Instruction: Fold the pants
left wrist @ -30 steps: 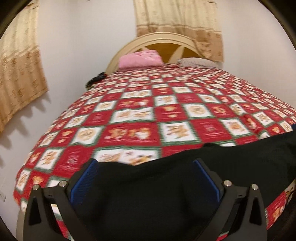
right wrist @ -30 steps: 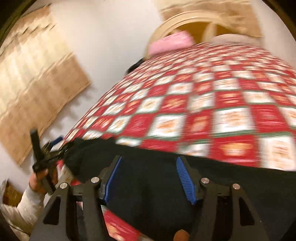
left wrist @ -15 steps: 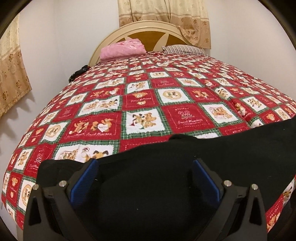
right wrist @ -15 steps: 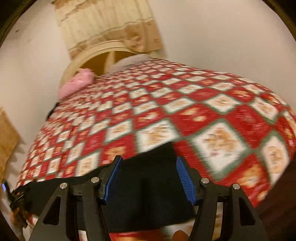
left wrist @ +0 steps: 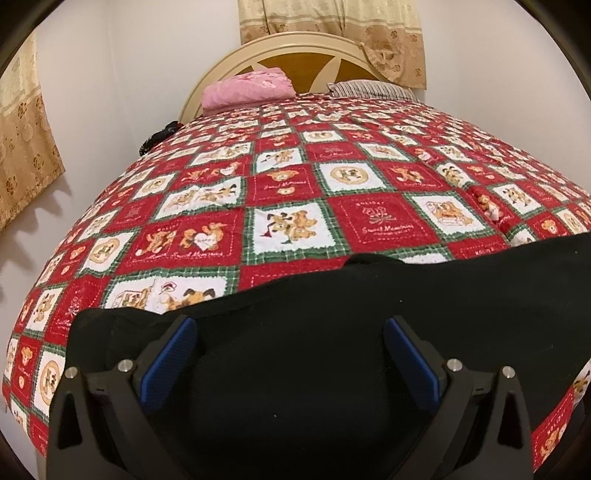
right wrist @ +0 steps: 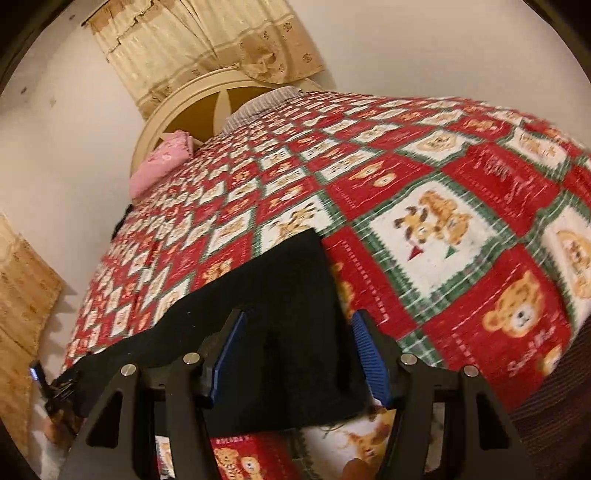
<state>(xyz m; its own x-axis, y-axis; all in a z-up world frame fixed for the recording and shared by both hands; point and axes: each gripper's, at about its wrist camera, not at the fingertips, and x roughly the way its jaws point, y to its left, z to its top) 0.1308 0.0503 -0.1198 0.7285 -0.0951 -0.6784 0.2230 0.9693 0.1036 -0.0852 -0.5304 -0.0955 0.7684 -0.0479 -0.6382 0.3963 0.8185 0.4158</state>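
The black pants (left wrist: 332, 332) lie flat along the near edge of the bed, on a red, white and green teddy-bear quilt (left wrist: 288, 192). My left gripper (left wrist: 288, 332) is open and empty, hovering over one end of the pants. In the right wrist view the other end of the pants (right wrist: 280, 295) lies under my right gripper (right wrist: 297, 332), which is open and empty, its blue pads (right wrist: 365, 347) either side of the fabric's end. The left gripper (right wrist: 51, 384) also shows at the far left of that view, by the pants' other end.
A pink pillow (left wrist: 247, 88) and a striped pillow (left wrist: 369, 88) lie at the cream headboard (left wrist: 295, 48). A dark item (left wrist: 159, 136) sits at the bed's left edge. Beige curtains (left wrist: 332, 18) hang on the walls. The wall is close on the left.
The right gripper has swung from the middle of the pants to their right end. The left gripper has shifted a little and the pants now lie flatter under it.
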